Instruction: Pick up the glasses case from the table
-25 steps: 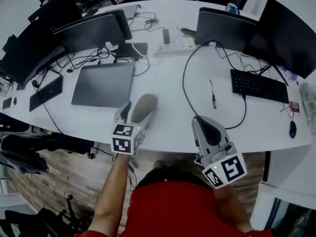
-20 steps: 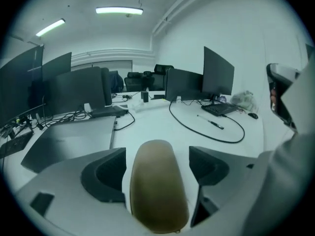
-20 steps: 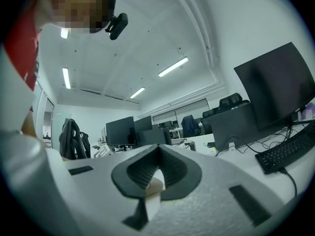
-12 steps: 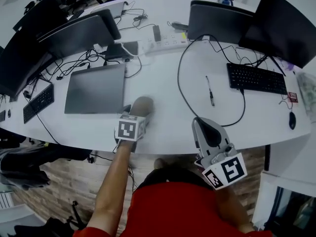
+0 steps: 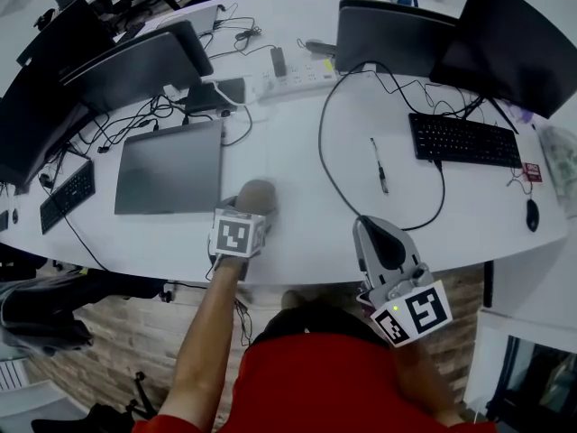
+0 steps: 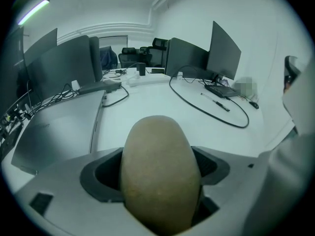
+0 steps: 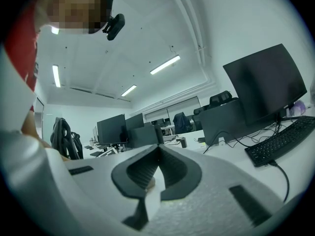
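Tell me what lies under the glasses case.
The glasses case lies on the white table, between the left gripper's open jaws; only bare table shows around it. What is directly beneath is covered by the case itself.

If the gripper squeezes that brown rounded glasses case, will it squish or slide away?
The glasses case has a smooth, domed shape, so it's probably stiff, not squishy. Its rounded sides could let it slip forward out of a pinch. Lying lengthwise on the slick white table, it may slide rather than tip.
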A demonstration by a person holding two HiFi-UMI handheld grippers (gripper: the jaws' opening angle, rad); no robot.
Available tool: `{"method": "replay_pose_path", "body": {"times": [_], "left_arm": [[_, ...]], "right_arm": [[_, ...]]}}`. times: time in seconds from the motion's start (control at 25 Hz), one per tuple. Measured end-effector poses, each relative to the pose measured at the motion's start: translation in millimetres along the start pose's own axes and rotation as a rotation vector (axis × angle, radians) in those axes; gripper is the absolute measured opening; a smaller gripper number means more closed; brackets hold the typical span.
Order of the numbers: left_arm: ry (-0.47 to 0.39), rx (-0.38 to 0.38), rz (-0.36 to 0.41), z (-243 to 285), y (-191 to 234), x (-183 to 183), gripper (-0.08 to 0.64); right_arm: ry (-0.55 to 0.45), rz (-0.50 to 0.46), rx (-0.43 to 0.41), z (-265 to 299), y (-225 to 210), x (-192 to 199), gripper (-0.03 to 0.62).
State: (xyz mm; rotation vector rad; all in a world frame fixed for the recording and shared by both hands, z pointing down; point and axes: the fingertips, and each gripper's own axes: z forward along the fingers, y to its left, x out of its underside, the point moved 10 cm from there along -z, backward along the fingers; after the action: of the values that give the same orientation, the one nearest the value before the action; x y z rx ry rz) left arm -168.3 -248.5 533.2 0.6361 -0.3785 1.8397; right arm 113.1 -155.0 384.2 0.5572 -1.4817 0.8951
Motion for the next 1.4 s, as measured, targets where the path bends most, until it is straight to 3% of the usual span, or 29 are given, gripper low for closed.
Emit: {"method": "replay_pose_path", "body": {"times": [0.36,1.04,1.4], "left_arm": [[-0.139,0.012,-0.036,-31,-7,-7,0.388],[-0.745,0.095,-0.106,-197,-45,-27,0.388],[-0.845,0.027,-0.109,-253,-55,-14,0.388]], "right_arm": [[-0.018,0.008,0.001,-4,0,-4,0.005],[-0.102,-0.036,-0.027,-12,13,-29,0.005],[-0.145,-0.084,-0.036,-27,28,-41,0.004]]}}
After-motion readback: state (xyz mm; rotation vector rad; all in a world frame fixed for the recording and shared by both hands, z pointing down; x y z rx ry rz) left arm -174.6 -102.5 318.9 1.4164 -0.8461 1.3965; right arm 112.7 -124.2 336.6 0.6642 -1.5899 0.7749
